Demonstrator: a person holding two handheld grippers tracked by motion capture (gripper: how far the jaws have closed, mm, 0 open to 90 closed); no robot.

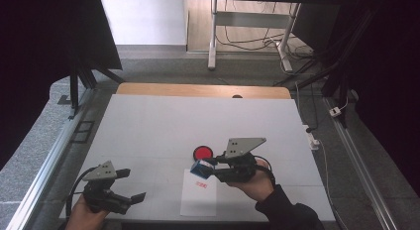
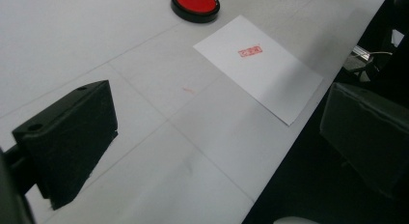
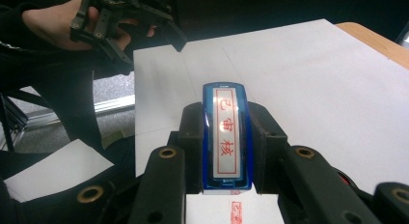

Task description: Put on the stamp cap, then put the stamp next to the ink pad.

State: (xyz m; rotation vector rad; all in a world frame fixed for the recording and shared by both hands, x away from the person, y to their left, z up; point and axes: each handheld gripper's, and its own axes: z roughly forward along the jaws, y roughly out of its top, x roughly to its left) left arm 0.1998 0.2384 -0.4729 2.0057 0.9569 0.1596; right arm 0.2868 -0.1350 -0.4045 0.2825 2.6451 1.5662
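A blue stamp (image 1: 200, 168) with a white label of red characters (image 3: 225, 137) sits between the pads of my right gripper (image 1: 207, 169), which is shut on it and held above the table. Under it lies a white sheet of paper (image 1: 199, 199) carrying a red rectangular imprint (image 2: 250, 51). A round red ink pad (image 1: 202, 152) in a black case rests just beyond the sheet. My left gripper (image 1: 132, 184) hovers at the near left edge of the table, its jaws open and nothing between them. In the left gripper view it (image 2: 217, 151) looks toward the sheet (image 2: 258, 67) and ink pad (image 2: 195, 4).
The white table top (image 1: 173, 121) ends in a wooden strip (image 1: 198, 89) at the back. Metal rails run along both sides. A desk frame and cables stand on the floor beyond. The near table edge (image 2: 270, 185) drops off beside my left gripper.
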